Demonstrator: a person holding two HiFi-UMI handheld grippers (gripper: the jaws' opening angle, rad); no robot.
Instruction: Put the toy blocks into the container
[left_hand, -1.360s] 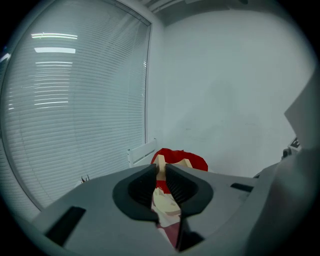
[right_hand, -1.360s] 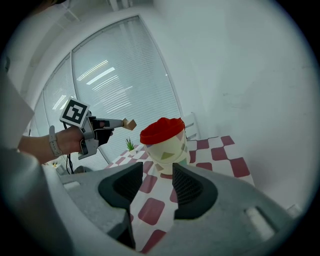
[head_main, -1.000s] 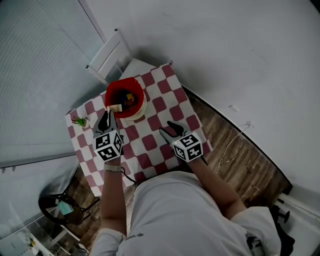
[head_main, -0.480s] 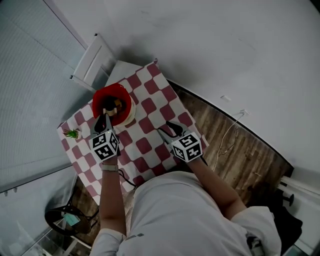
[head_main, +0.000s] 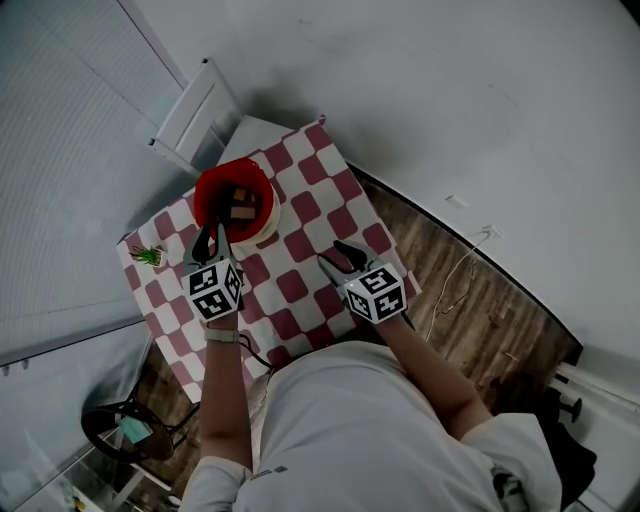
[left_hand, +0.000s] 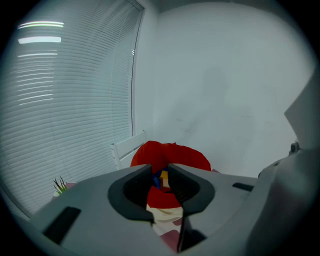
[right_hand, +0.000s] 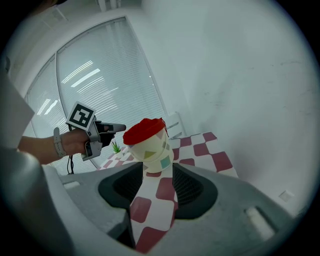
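Note:
A container with a red lining (head_main: 205, 190) stands at the far left of the checkered table (head_main: 300, 285). Inside it lie coloured toy blocks (head_main: 240, 211), a tan one on top. My left gripper (head_main: 212, 238) hovers at the container's near rim. Its jaws are opening and nothing is between them. Through the gap, the left gripper view shows blue and yellow blocks (left_hand: 162, 176) inside the red container (left_hand: 172, 152). My right gripper (head_main: 336, 256) stands open over the table's near right part, holding nothing. In the right gripper view the container (right_hand: 147, 137) stands ahead of the right gripper (right_hand: 157, 175), with the left gripper (right_hand: 107, 129) beside it.
A small green plant (head_main: 148, 255) sits at the table's left edge. A white chair (head_main: 195, 115) stands beyond the container. Wooden floor with a thin cable (head_main: 460, 290) lies right of the table. A dark round stool (head_main: 120, 430) is at the lower left.
The tan block that my left gripper held over the container's rim now lies inside it, and those jaws have parted. The right gripper has stayed put.

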